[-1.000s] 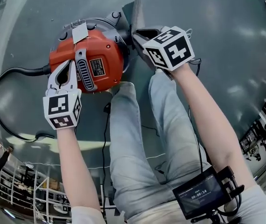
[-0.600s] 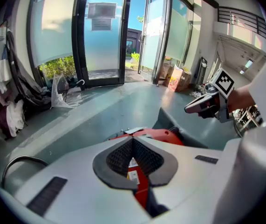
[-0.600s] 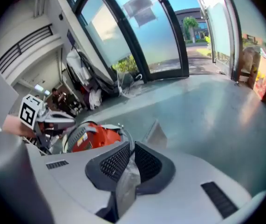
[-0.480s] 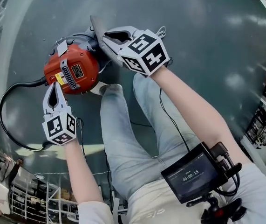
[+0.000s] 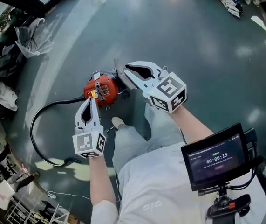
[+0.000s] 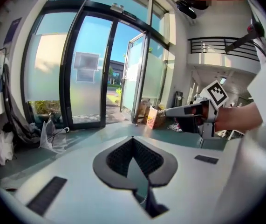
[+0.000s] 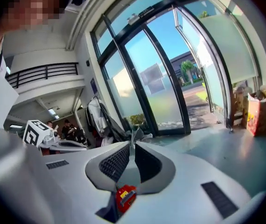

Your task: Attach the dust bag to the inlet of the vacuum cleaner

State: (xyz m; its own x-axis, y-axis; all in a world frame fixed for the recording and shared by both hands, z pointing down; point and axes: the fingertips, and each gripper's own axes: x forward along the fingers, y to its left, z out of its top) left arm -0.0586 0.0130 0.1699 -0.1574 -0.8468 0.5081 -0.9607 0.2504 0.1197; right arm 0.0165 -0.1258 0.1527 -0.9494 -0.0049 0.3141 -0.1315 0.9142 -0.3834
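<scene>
Standing on the floor, the person has both grippers raised well above the red vacuum cleaner, which sits on the floor with its black cord looping off to the left; the right gripper has its jaws nearly together, pinching a thin grey sheet that I take for the dust bag; the bag stands edge-on out of the jaw tips, its long axis running near to far, just right of the vacuum cleaner in the head view; the left gripper has its jaws shut with nothing between them, and points at the machine from the near side; along the right jaws the red body shows low in the gap, so the machine lies below and ahead of the bag; the inlet itself cannot be made out; by my reading the bag must come down and leftward to the body, and the left gripper, the nearer one, could steady it.
</scene>
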